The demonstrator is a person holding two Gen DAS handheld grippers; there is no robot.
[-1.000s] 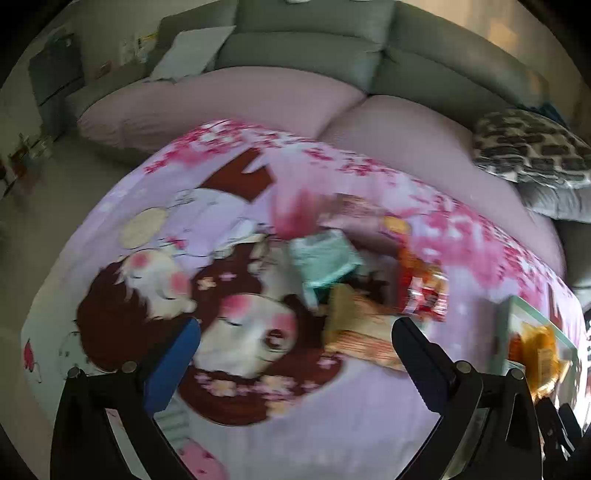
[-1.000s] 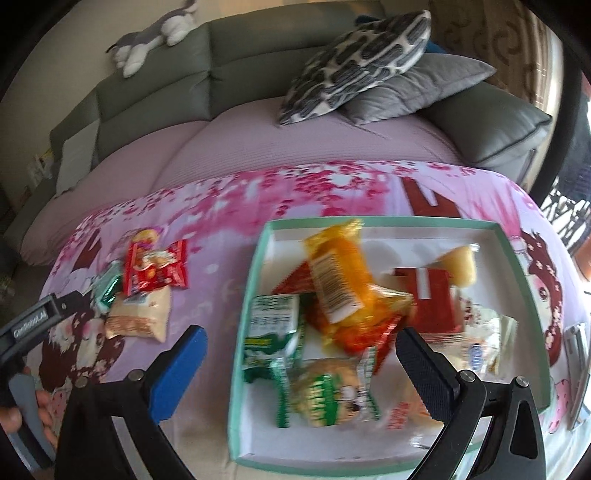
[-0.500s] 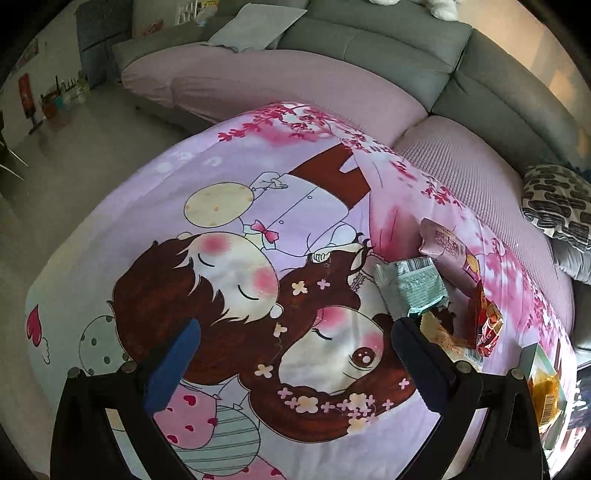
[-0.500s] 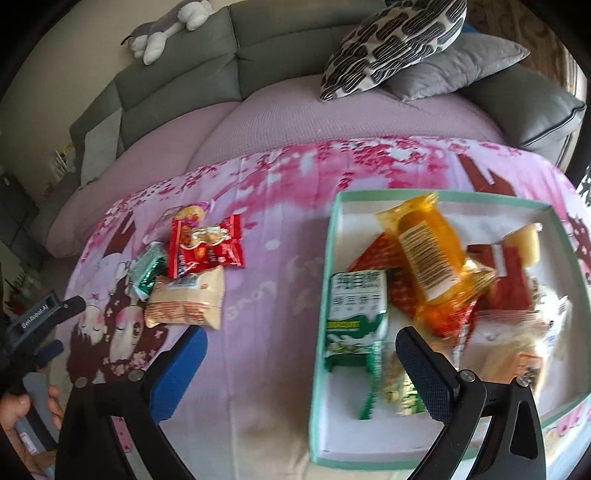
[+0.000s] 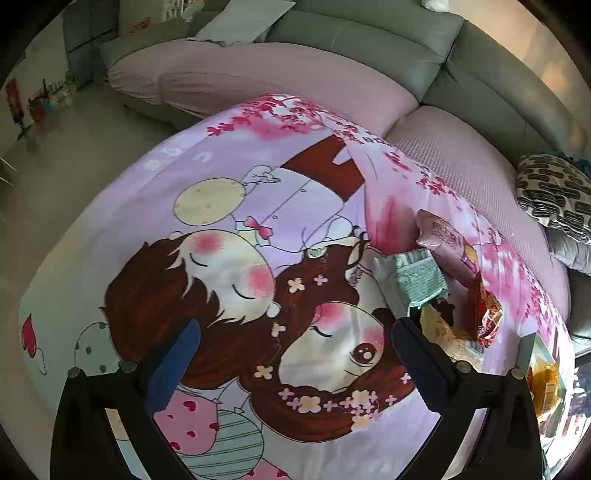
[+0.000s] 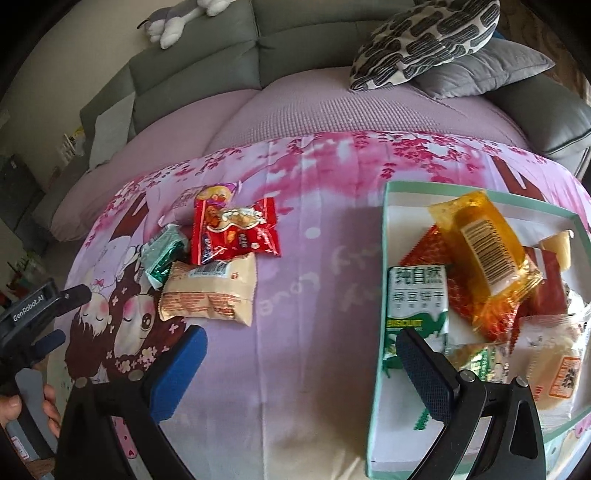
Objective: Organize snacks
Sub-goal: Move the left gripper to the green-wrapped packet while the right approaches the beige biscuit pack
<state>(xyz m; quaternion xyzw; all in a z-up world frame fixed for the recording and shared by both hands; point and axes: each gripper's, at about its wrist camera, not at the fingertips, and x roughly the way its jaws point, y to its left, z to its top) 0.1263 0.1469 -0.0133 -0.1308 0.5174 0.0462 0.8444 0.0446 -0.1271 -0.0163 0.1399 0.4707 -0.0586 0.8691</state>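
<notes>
Several snack packets lie loose on the cartoon tablecloth: a red packet (image 6: pixel 234 230), a beige biscuit packet (image 6: pixel 210 290), a small green packet (image 6: pixel 162 254) and a pink packet (image 6: pixel 184 199). The left wrist view shows the same pile at right, with the green packet (image 5: pixel 419 275) and pink packet (image 5: pixel 447 240). A mint-edged tray (image 6: pixel 378 332) at right holds several snacks, among them an orange packet (image 6: pixel 484 251) and a green-and-white biscuit pack (image 6: pixel 419 299). My right gripper (image 6: pixel 299 363) hangs open over bare cloth between pile and tray. My left gripper (image 5: pixel 291 356) is open, left of the pile.
The cloth-covered table (image 5: pixel 147 206) stands before a grey sofa (image 6: pixel 192 62) with a pink cover, patterned cushion (image 6: pixel 424 40) and plush toy (image 6: pixel 181 18). A hand (image 6: pixel 22 402) holds the left gripper's handle at the lower left. Floor (image 5: pixel 74 147) lies beyond the table's left edge.
My right gripper has swung left from above the tray to the cloth between tray and pile. My left gripper has pulled back and left, so the pile now sits at its right.
</notes>
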